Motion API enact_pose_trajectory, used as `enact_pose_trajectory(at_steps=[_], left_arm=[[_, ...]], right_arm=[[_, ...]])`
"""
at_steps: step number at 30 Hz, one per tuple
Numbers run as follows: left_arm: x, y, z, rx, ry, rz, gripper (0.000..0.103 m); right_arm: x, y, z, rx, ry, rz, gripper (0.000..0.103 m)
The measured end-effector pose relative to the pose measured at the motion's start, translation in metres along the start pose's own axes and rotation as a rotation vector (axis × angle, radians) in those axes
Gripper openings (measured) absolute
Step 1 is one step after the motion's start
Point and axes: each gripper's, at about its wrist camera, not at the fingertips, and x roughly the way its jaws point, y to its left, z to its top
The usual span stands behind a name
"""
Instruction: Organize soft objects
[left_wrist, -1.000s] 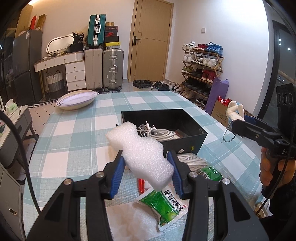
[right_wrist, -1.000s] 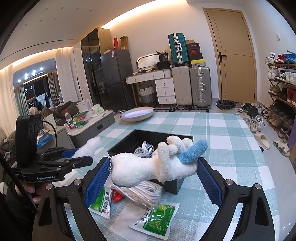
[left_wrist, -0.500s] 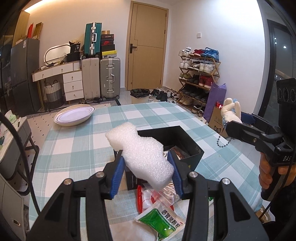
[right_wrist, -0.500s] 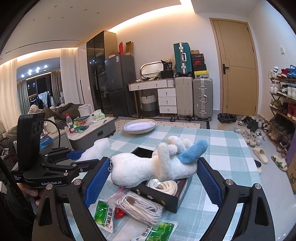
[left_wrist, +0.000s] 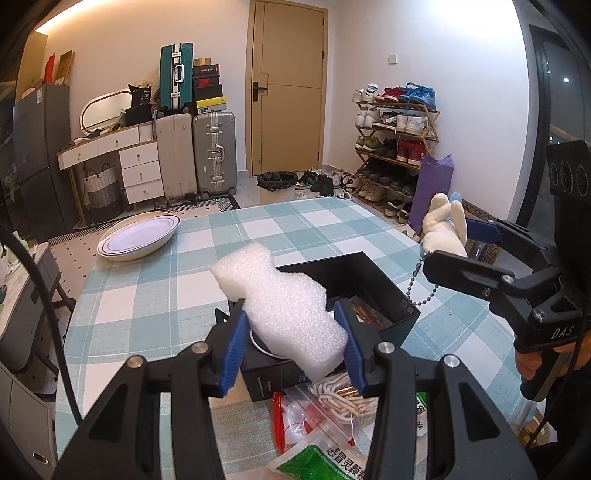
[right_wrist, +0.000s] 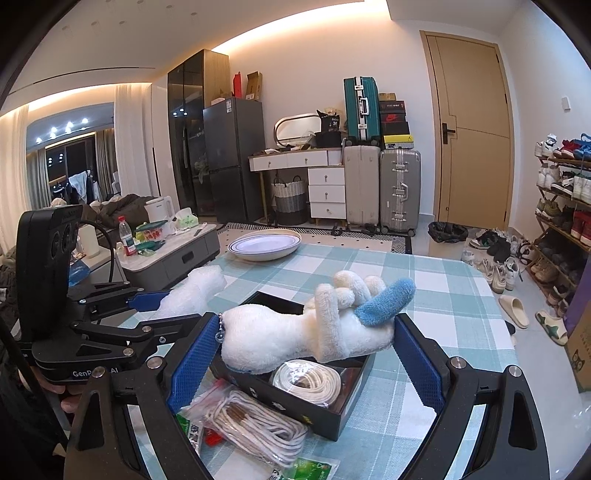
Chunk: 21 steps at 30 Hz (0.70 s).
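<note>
My left gripper (left_wrist: 293, 345) is shut on a white foam block (left_wrist: 280, 306) and holds it above the near edge of a black box (left_wrist: 391, 314). My right gripper (right_wrist: 306, 350) is shut on a white plush toy (right_wrist: 295, 332) with a blue ear and a bead chain, held above the same box (right_wrist: 332, 413). In the left wrist view the plush (left_wrist: 441, 230) and the right gripper (left_wrist: 476, 258) are at the right. In the right wrist view the foam (right_wrist: 192, 295) and the left gripper (right_wrist: 147, 310) are at the left.
A checked teal tablecloth (left_wrist: 147, 295) covers the table. A white plate (left_wrist: 138, 238) sits at its far left. The box holds a coiled white cord (right_wrist: 306, 380). Bagged cables (right_wrist: 255, 424) and green sachets (left_wrist: 325, 465) lie in front of the box. Suitcases, a shoe rack and a door stand behind.
Both grippers have risen and drawn back with their objects. The box now appears lower and nearer under them. The grips are unchanged.
</note>
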Motion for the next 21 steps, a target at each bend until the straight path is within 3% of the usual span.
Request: enact_pose_trajectory(at_steps=[21], left_arm=[[0.045,0.008,-0.003,0.018,0.07,0.021,0.046]], right_arm=[[0.058,-0.004,-0.001,-0.057,0.095,-0.034,0.094]])
